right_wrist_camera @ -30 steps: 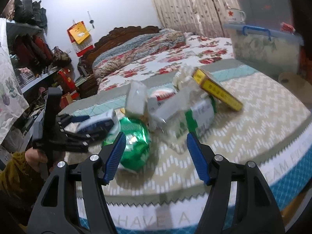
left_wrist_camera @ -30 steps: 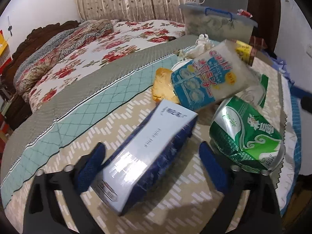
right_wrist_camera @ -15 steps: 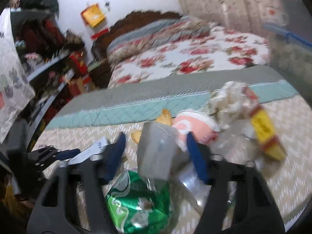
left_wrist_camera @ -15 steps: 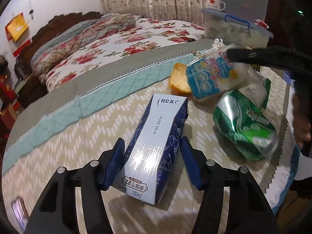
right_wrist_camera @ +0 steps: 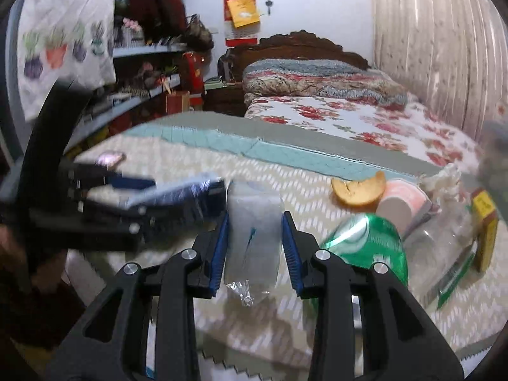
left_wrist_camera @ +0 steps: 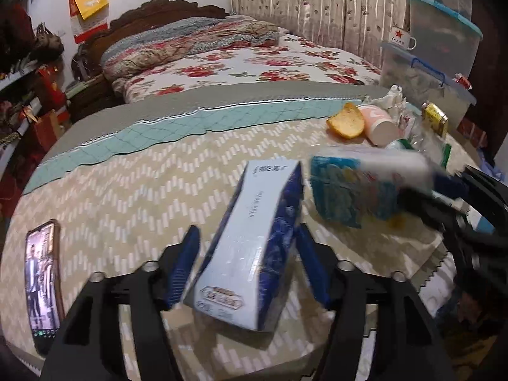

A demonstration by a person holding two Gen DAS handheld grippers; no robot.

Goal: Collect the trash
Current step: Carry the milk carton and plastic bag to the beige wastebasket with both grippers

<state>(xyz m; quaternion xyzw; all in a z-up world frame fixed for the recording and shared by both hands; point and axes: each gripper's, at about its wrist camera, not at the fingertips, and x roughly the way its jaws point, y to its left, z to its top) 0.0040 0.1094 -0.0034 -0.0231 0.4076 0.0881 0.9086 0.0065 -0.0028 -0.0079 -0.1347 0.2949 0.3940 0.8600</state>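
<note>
Both tools share one build. The left gripper has a matte black frame with triangular cut-outs, round silver screw heads on each arm, and two fingers faced with ribbed blue pads. The right gripper is its twin: black angular arms, silver screw heads set in pairs, and blue ridged pads lining the inner faces of both fingers.

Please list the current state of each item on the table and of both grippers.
milk carton: between the left gripper's fingers, tilted.
snack packet: clamped in the right gripper.
green can: crushed, lying on its side.
paper cup: tipped over.
phone: flat, screen lit.
left gripper: opening.
right gripper: opening slightly.
</note>
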